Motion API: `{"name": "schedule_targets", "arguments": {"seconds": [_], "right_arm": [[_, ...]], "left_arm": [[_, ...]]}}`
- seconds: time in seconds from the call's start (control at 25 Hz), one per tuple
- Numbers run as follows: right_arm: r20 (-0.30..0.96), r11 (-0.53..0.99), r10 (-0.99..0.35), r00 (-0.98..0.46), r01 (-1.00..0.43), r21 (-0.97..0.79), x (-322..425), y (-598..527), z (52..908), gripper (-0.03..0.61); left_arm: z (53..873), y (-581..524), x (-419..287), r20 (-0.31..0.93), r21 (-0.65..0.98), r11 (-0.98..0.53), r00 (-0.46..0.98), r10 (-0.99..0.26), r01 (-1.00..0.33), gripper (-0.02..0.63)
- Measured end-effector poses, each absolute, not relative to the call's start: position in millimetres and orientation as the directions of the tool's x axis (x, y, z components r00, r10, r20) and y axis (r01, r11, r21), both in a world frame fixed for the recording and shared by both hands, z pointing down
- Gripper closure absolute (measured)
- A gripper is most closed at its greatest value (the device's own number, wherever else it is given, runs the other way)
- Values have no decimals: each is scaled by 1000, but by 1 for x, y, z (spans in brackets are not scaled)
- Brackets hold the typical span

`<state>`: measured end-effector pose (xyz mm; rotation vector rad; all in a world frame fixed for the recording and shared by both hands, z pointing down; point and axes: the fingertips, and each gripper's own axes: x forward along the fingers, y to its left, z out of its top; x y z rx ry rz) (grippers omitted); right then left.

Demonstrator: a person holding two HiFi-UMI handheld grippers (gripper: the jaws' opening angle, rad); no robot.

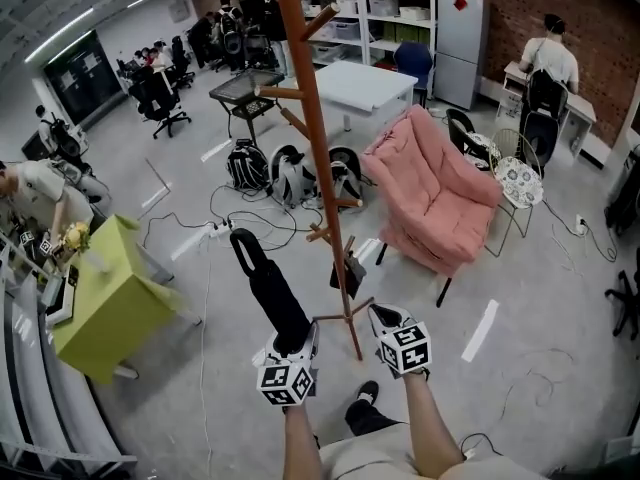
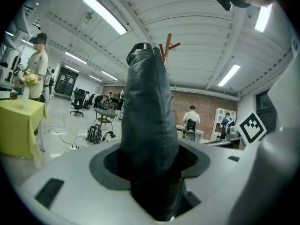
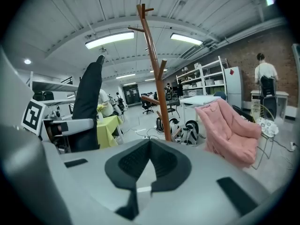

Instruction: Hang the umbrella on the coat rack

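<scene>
A black folded umbrella [image 1: 270,288] stands up from my left gripper [image 1: 292,352], which is shut on its lower end. In the left gripper view the umbrella [image 2: 150,125] fills the space between the jaws of the left gripper [image 2: 151,172] and its tip points toward the ceiling. The brown wooden coat rack [image 1: 315,138] stands just ahead, between the two grippers, and its pegs [image 2: 167,43] show behind the umbrella. My right gripper [image 1: 386,320] is shut on nothing, to the right of the rack's base. From the right gripper [image 3: 149,146] I see the rack [image 3: 157,88] ahead and the umbrella [image 3: 89,107] at the left.
A pink armchair [image 1: 435,193] sits to the right of the rack. To the left is a yellow-green table [image 1: 105,298]. Backpacks [image 1: 290,173] and cables [image 1: 215,230] lie on the floor behind the rack. A white table [image 1: 360,83] and several people are farther back.
</scene>
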<state>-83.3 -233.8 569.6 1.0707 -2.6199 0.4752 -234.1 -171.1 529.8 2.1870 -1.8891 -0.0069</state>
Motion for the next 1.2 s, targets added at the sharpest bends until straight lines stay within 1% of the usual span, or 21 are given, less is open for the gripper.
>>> {"name": "schedule_targets", "arguments": {"seconds": [0.24, 0.52, 0.76, 0.96, 1.2], "right_arm": [[354, 682, -618, -702, -703, -204, -105, -249, 561, 574], [330, 712, -596, -732, -671, -204, -124, -258, 555, 574], [351, 716, -584, -732, -668, -201, -127, -266, 565, 574], [321, 713, -593, -738, -667, -216, -133, -285, 555, 574], [289, 706, -604, -743, -667, -238, -140, -303, 552, 574]], "left_arm": [[531, -181, -246, 184, 165, -130, 161, -970, -978, 351], [539, -190, -265, 203, 203, -110, 152, -967, -973, 351], [554, -194, -271, 232, 215, -103, 153, -961, -971, 351], [559, -207, -268, 247, 179, -134, 176, -953, -975, 351], [566, -223, -259, 251, 178, -183, 225, -942, -967, 351]]}}
